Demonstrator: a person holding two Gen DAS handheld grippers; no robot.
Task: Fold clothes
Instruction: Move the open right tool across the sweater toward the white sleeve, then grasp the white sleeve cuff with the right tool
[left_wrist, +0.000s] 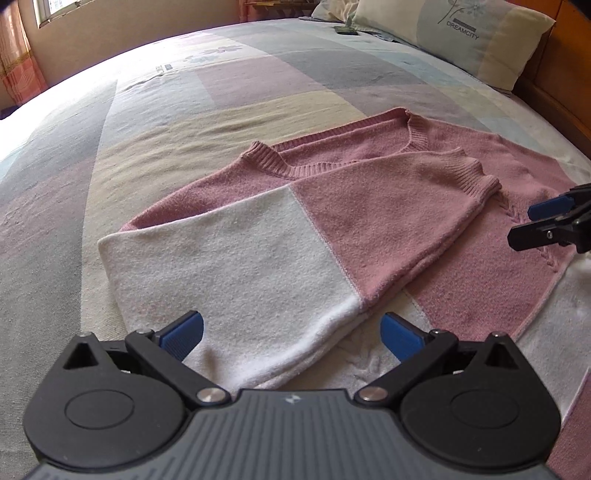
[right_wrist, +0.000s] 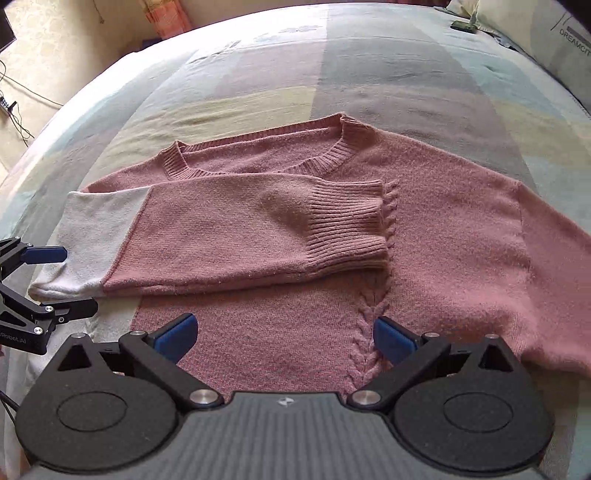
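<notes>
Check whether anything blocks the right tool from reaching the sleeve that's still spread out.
Nothing visible does. The right tool is open over the sweater front, and the unfolded sleeve lies flat to its right with only bare knit between. The folded sleeve lies across the chest, away from that path.

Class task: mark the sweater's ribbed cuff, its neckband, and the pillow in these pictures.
ribbed cuff (right_wrist: 347, 225): right wrist view, middle of the ribbing on the folded-over sleeve.
neckband (right_wrist: 325, 158): right wrist view, ribbed front of the collar.
pillow (left_wrist: 461, 33): left wrist view, printed face near the lettering.
</notes>
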